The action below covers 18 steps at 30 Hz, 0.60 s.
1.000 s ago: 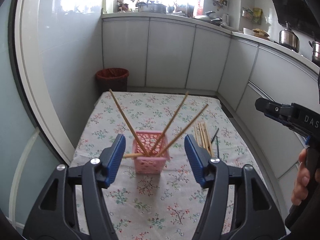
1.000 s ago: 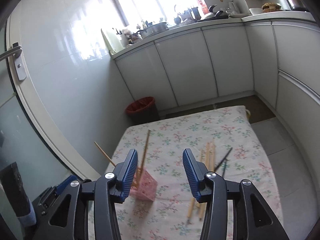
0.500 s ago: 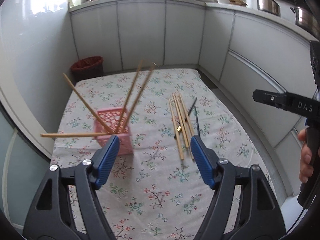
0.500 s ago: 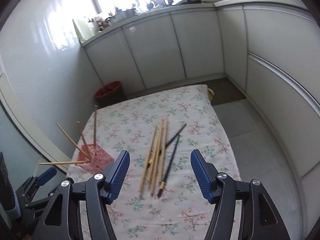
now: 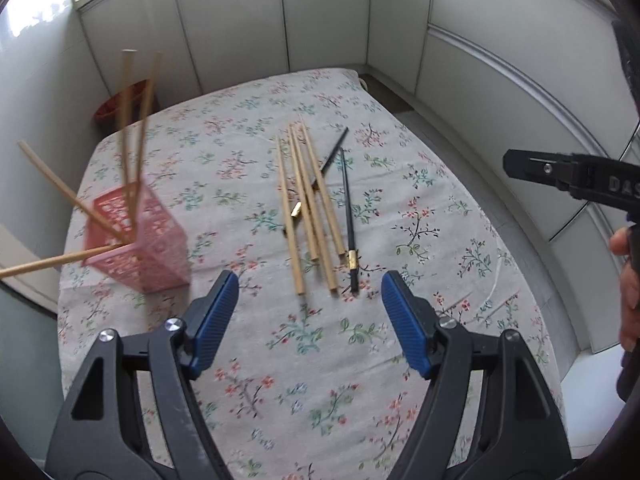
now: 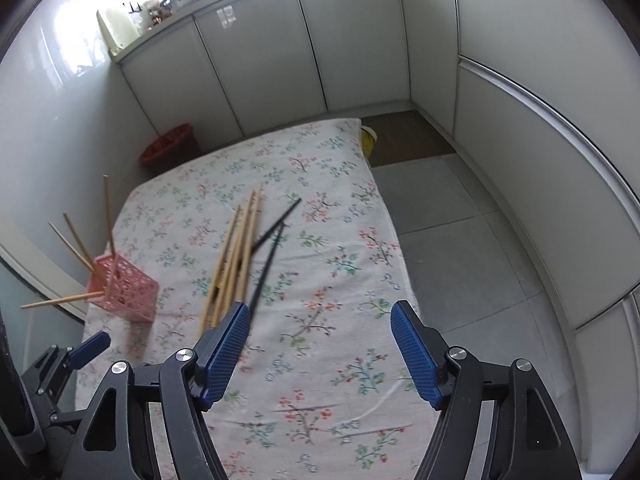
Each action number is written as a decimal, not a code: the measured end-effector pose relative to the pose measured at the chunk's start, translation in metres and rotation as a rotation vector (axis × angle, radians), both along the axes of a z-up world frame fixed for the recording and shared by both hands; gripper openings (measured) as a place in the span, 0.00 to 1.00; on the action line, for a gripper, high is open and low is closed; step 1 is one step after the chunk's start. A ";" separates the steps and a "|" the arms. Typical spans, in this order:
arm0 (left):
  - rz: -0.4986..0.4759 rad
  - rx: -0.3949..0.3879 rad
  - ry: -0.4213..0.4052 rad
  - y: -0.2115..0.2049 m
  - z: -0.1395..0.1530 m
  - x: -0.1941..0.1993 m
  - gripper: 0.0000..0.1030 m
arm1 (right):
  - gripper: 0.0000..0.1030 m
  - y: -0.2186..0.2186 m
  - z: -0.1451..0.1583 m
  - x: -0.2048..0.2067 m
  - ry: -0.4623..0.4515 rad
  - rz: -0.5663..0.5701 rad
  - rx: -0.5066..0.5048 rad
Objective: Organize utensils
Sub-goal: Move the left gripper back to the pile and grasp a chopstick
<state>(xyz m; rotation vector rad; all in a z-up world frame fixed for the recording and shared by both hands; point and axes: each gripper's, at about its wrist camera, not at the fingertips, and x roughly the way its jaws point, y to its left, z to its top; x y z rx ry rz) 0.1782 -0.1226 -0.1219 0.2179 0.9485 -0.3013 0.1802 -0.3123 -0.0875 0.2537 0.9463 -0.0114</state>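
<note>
Four wooden chopsticks lean in the pink basket at the table's left edge, while the loose chopsticks — wooden and black — lie mid-tablecloth, apparently awaiting sorting. The left gripper and right gripper hover above, fingers spread wide, holding nothing.

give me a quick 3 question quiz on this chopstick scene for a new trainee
1. True or false: the left tool is shut on a chopstick.
2. How many wooden chopsticks stand in the pink basket? A) two B) four C) six
3. Fill in: the two black chopsticks lie on the floral cloth beside the loose ____ chopsticks.

Key
1. False: both it and the right tool are open and empty.
2. B
3. wooden
</note>
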 end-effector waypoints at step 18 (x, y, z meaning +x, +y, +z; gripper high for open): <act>0.273 -0.073 0.122 -0.020 -0.065 0.172 0.19 | 0.72 -0.051 -0.041 0.045 0.045 -0.045 0.071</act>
